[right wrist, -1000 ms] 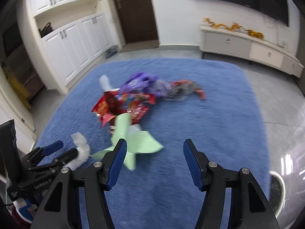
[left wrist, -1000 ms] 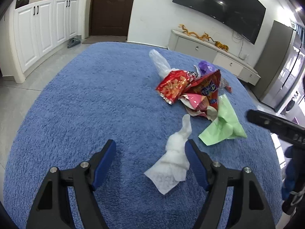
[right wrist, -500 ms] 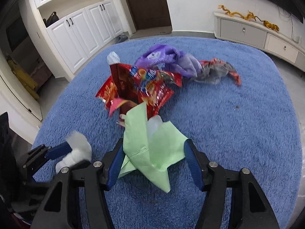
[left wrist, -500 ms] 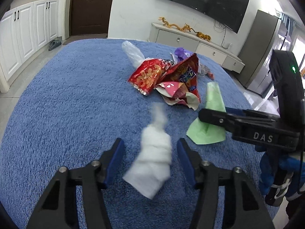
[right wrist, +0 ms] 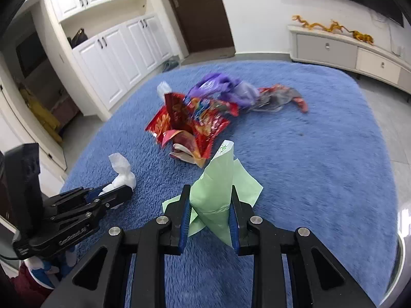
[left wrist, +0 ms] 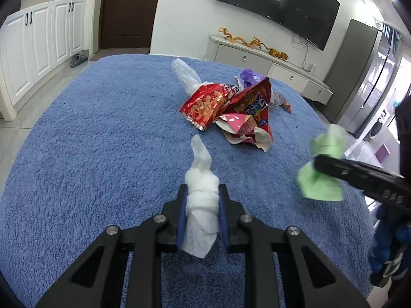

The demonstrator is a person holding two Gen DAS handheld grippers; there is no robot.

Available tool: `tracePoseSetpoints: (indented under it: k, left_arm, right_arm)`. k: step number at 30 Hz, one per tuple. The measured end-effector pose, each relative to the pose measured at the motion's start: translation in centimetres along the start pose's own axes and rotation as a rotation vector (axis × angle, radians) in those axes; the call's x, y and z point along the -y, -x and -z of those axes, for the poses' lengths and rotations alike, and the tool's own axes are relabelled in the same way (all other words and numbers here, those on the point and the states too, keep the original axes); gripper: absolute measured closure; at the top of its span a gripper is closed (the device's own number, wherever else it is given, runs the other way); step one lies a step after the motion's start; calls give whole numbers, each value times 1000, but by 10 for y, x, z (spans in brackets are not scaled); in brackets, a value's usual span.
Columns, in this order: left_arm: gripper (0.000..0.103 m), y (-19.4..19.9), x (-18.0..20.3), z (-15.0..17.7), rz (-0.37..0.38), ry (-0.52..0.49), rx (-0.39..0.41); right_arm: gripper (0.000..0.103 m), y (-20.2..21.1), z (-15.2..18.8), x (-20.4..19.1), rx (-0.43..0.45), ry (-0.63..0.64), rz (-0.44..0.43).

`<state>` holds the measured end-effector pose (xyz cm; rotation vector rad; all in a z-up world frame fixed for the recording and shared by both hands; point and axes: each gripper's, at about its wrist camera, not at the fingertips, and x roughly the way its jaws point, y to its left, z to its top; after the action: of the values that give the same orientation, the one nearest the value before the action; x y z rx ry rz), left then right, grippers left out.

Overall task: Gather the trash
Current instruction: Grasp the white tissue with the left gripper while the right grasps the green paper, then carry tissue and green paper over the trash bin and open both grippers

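My left gripper point(left wrist: 201, 192) is shut on a crumpled white tissue point(left wrist: 201, 187) and holds it just above the blue rug point(left wrist: 102, 141). My right gripper point(right wrist: 210, 195) is shut on a light green paper point(right wrist: 221, 179), lifted off the rug; it also shows in the left wrist view point(left wrist: 321, 177). A pile of red snack wrappers point(left wrist: 231, 107) lies ahead of both grippers, with a clear plastic bag point(left wrist: 185, 74) and a purple bag point(right wrist: 223, 87) behind it. The left gripper with the tissue point(right wrist: 120, 174) shows at the left of the right wrist view.
A grey-red wrapper point(right wrist: 282, 97) lies to the right of the pile. White cabinets point(right wrist: 115, 46) stand at the left, a dark door point(left wrist: 128, 10) at the back and a low TV console point(left wrist: 257, 61) along the far wall. Tiled floor point(right wrist: 385, 97) surrounds the rug.
Both grippers closed from open: the left on the white tissue, the right on the green paper. Both pieces have come up off the rug.
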<state>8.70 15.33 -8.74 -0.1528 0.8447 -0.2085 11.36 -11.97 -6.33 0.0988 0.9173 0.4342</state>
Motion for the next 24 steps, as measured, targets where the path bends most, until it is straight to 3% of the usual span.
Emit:
tracePoseSetpoints:
  k: [14, 24]
  left_arm:
    - [83, 9, 18, 8, -118, -8, -7]
    - [83, 20, 75, -13, -117, -104, 43]
  right_arm:
    - [77, 63, 32, 58, 82, -113, 98]
    - [77, 114, 53, 121, 191, -253, 183]
